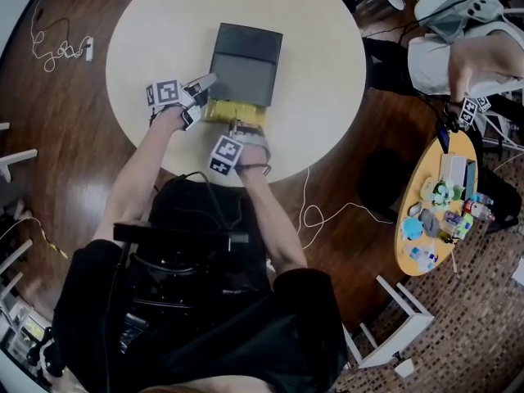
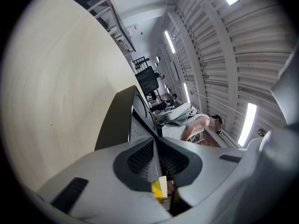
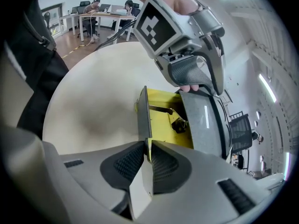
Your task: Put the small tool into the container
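Right claw (image 3: 148,147): clamped on the thin grey end wall of the yellow tray (image 3: 164,133), pointing steeply down.
Left claw (image 2: 156,146): jaws together, a sliver of yellow pinched between them, most likely the tray's left corner. It lies nearly level along the bench (image 1: 155,31).

Yellow tray stands partly drawn out of the dark container (image 1: 247,54), toward the person.

Small tool (image 3: 161,109): a thin metal piece lying inside the tray, near the container's mouth. A dark lump sits just beside it. I cannot tell whether the lump is part of the tool or separate.

Risks, as I judge them:
- The tray is gripped at two points, so an uneven push could skew and jam it.
- The grey wall is thin, so the right claw may slip off.
- Nothing pins the container, so it could slide across the bench.
- The tool lies loose, so a jolt could shift it.

Count: two claws, one container, one tray, one tool, perhaps two pieces, one round bench.
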Demonstrator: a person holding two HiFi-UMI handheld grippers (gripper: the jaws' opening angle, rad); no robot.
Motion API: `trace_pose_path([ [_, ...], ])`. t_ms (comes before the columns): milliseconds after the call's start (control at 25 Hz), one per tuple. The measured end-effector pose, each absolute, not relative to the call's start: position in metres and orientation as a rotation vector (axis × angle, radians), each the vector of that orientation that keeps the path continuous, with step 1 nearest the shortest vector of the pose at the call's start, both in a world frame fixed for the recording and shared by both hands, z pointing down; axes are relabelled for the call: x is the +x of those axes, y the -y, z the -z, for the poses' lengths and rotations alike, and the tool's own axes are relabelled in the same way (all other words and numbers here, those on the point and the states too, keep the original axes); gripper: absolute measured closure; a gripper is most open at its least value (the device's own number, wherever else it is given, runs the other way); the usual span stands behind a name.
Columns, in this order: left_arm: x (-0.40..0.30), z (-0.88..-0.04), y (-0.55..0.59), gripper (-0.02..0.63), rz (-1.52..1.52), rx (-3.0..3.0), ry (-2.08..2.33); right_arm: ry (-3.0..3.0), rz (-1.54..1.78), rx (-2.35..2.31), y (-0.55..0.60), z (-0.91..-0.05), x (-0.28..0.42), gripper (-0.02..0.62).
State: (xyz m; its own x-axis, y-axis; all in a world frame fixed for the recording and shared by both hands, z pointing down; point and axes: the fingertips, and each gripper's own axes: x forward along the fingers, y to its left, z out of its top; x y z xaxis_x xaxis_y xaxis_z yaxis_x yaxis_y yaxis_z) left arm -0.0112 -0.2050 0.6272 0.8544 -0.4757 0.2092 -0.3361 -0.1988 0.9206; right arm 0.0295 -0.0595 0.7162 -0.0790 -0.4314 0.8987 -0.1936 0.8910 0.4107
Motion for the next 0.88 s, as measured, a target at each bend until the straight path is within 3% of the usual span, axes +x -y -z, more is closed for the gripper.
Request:
trace_pose_path([
  [880,-0.013,-0.629,0.206,0.577,0.122,1.81,0.644,1.633,0.26,0.557,0.098,-0.715,0.032,0.557],
])
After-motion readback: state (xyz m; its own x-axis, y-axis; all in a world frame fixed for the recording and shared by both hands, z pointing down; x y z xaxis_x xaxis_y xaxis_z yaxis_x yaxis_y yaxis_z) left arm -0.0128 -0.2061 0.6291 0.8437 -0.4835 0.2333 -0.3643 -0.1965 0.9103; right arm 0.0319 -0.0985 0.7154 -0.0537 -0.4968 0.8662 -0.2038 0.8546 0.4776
